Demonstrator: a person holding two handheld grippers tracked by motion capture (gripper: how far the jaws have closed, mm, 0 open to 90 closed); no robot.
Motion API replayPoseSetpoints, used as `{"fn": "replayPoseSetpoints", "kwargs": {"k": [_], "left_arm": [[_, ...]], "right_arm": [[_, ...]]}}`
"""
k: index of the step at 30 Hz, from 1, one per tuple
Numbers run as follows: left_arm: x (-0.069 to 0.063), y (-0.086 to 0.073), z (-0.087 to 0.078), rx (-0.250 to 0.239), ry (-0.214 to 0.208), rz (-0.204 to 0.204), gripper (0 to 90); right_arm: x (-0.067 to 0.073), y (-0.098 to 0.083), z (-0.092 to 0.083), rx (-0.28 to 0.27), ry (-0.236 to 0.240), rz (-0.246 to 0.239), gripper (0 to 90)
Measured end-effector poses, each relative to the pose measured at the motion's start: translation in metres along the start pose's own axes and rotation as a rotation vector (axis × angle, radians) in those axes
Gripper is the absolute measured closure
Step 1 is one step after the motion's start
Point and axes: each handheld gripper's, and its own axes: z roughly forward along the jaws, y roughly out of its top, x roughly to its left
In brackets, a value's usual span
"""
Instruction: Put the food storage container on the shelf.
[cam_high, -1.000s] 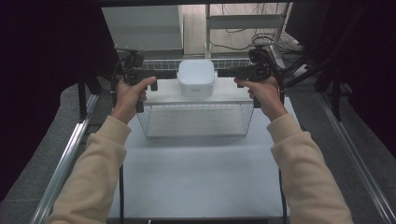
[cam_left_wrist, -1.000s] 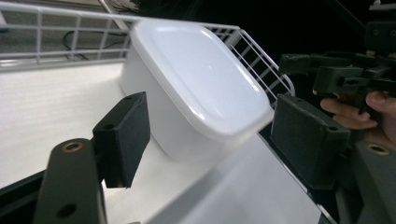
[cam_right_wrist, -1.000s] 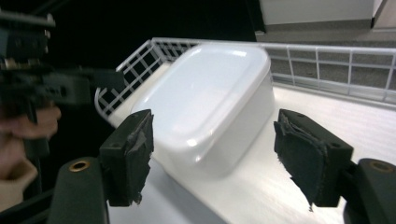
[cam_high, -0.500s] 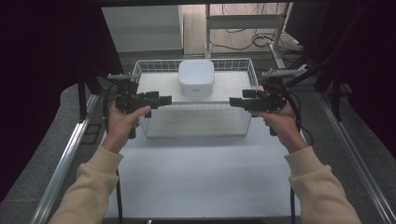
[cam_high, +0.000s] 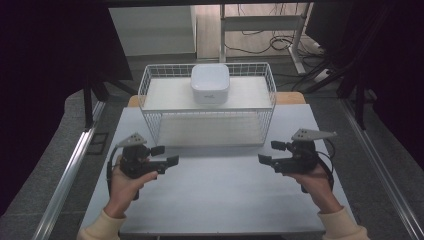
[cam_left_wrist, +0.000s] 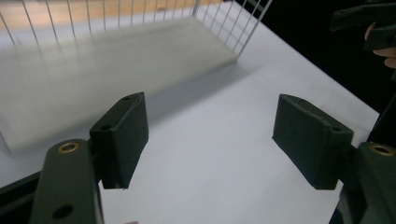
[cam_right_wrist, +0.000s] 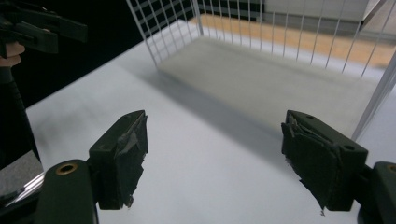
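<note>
Wire basket (cam_high: 207, 107) sits far-centre on worktop (cam_high: 215, 200), white box (cam_high: 210, 83) on top. Your left hand-held gripper (cam_high: 167, 155) and right hand-held gripper (cam_high: 268, 152) gape wide, empty, near side, right one's jaws just been opening. Placement looks done; next, park hands clear.

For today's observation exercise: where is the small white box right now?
In the high view, the white box sits on the upper shelf of the wire basket, at the back middle of the table.

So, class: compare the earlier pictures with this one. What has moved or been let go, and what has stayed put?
Both hands have drawn back from the wire basket toward the near edge of the table. The left gripper and right gripper, earlier at the basket's ends, now hang open and empty over the table; the right gripper's jaws have just been opening. The basket and the white box in it stay in place.
</note>
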Motion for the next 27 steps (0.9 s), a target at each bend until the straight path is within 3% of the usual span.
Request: {"fn": "replayPoseSetpoints", "kwargs": {"k": [5, 13, 17, 27], "left_arm": [[0.003, -0.028, 0.017, 0.071, 0.041, 0.011, 26.2], [0.007, -0.046, 0.02, 0.093, 0.062, 0.015, 25.9], [0.008, -0.047, 0.021, 0.094, 0.065, 0.01, 25.7], [0.011, -0.047, 0.019, 0.089, 0.082, 0.0, 25.4]], "right_arm": [[0.001, -0.032, 0.003, 0.024, -0.003, 0.014, 21.7], [-0.005, -0.067, 0.014, 0.099, -0.018, 0.043, 21.2], [-0.007, -0.07, 0.017, 0.117, -0.024, 0.057, 20.7], [-0.009, -0.068, 0.013, 0.075, -0.052, 0.028, 18.5]]}}
